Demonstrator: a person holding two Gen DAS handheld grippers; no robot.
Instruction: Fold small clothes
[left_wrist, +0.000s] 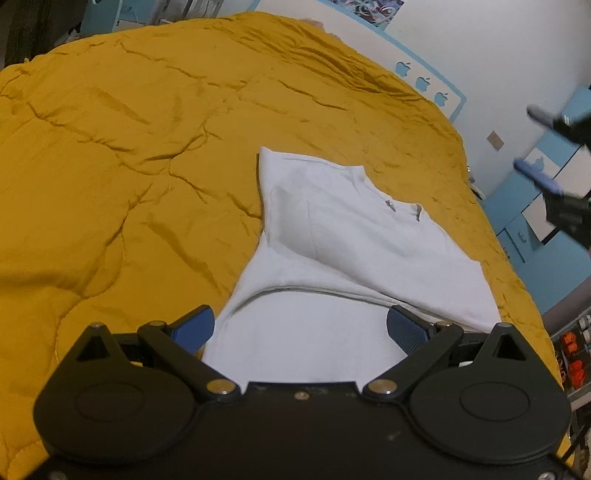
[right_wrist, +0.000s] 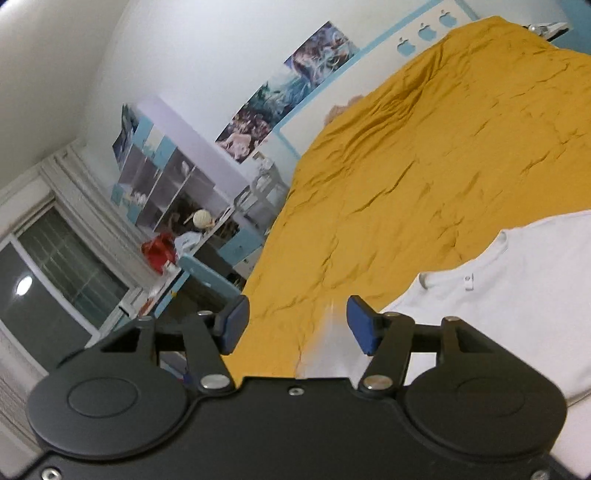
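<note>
White T-shirt (left_wrist: 354, 243) partly folded at frame centre on mustard quilt (left_wrist: 129, 147); left gripper (left_wrist: 300, 328) jaws wide, empty; right gripper (right_wrist: 297, 323) jaws apart, holding nothing.

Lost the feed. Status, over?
Left gripper open, low over white shirt. Right gripper open, empty, off to the side. Shirt part-folded on yellow quilt. Nothing in the way.

One white garment (left_wrist: 354, 236) lies on one bed, which is covered by one mustard-yellow quilt (left_wrist: 147, 147). Two grippers are in view: the left gripper (left_wrist: 300, 328) and the right gripper (right_wrist: 297, 323), each with two blue-padded fingers (left_wrist: 406, 328). The headboard (left_wrist: 436, 59) carries three blue apple shapes (left_wrist: 403, 68). One window (right_wrist: 55, 280) shows in the right wrist view.
</note>
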